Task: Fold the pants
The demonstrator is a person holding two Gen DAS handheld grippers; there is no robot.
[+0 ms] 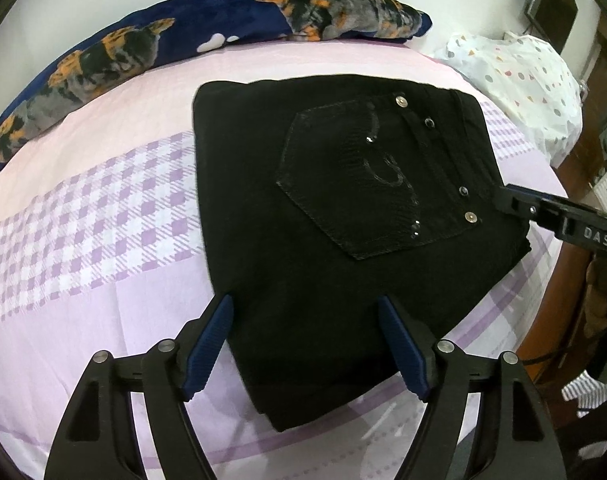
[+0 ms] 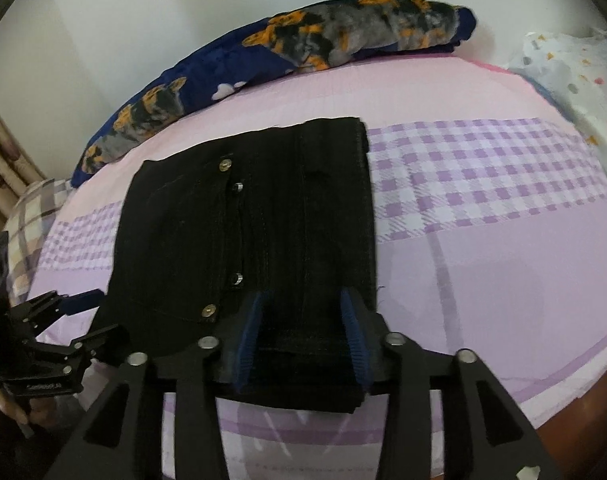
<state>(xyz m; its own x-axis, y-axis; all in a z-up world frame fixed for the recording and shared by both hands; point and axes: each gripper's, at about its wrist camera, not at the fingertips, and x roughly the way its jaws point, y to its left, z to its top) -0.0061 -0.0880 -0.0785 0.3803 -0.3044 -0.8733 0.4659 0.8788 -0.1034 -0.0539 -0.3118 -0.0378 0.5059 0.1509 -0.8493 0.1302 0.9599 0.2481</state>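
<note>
A: Where are the pants [image 1: 343, 216]?
B: Folded into a black rectangle on the bed [image 1: 103, 208], back pocket [image 1: 363, 184] up.
A: And the tools?
B: Left tool [image 1: 305, 344] spread apart over the near edge; right tool [image 2: 301, 340] apart too, straddling the waistband edge

The right gripper [image 2: 301, 338] hides the near edge of the folded pants [image 2: 247, 232]; the spotted pillow [image 2: 575, 80] runs off the right edge.

home bedroom: bed [image 1: 103, 280], pillow [image 1: 535, 80]
</note>
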